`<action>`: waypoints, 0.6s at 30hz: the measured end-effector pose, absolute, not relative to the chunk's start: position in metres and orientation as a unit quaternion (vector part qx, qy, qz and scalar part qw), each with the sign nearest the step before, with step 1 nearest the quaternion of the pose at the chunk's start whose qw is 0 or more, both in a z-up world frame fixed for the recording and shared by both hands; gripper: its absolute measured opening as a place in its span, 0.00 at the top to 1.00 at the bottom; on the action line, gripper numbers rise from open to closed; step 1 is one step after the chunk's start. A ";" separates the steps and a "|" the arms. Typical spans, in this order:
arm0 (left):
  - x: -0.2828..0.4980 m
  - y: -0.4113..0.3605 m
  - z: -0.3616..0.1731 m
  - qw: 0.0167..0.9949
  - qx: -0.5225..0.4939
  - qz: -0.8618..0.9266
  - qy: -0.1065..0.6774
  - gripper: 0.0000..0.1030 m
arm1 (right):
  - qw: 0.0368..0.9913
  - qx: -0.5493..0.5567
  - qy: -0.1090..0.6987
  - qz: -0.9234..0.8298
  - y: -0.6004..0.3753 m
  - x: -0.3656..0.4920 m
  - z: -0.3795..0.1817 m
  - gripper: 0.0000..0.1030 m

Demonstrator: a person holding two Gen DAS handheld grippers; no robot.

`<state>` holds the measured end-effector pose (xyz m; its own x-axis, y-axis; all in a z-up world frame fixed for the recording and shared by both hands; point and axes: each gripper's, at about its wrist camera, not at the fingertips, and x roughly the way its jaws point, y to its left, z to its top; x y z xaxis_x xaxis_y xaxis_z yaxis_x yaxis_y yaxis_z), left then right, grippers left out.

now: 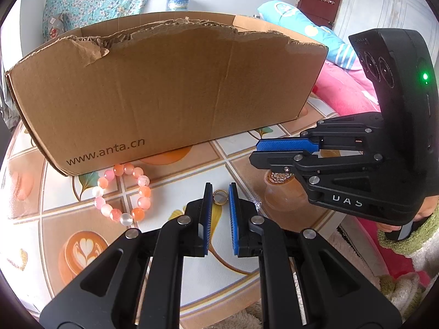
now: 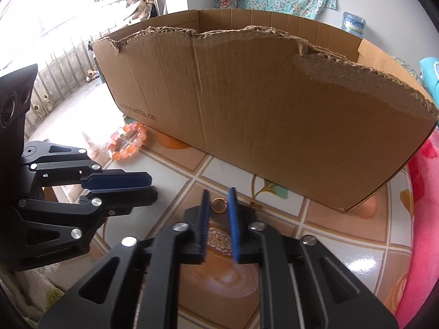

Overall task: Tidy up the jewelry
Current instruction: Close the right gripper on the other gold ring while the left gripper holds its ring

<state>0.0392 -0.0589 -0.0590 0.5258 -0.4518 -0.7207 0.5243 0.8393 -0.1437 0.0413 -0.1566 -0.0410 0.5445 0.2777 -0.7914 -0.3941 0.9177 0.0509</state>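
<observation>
Both grippers poised over a gold ring, pick-up not yet made.

The gold ring seemed to lie loose on the table, just in front of the torn cardboard box, and each wrist view showed it through the gap of its own jaws. The left gripper and right gripper both pointed down at it, jaws nearly together with a thin gap and grasping nothing. From the side, neither showed a ring between its pads. A pink-orange bead bracelet lay against the foot of the box, untouched. Judged step: reaching for the ring, early in the task. The next move probably called for one gripper to widen, drop around the ring, pinch it and lift it over the box's ragged wall.
</observation>
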 end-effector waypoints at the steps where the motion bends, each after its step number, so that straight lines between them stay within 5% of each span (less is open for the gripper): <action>1: 0.039 -0.059 -0.059 0.873 0.046 -0.279 0.398 0.89 | 0.877 -0.066 0.437 0.191 -0.156 0.041 -0.041 0.88; 6: 0.038 -0.062 -0.060 0.874 0.048 -0.277 0.396 0.89 | 0.877 -0.039 0.440 0.188 -0.161 0.043 -0.042 0.88; 7: 0.038 -0.062 -0.060 0.874 0.046 -0.277 0.396 0.89 | 0.877 -0.032 0.441 0.188 -0.163 0.043 -0.042 0.97; 18: 0.039 -0.056 -0.060 0.875 0.039 -0.274 0.397 0.89 | 0.875 0.008 0.445 0.191 -0.177 0.036 -0.036 0.95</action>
<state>0.0386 -0.0564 -0.0599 0.5347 -0.4480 -0.7166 0.5100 0.8472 -0.1491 0.0364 -0.1768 -0.0363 0.5311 0.3408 -0.7757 -0.3263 0.9272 0.1839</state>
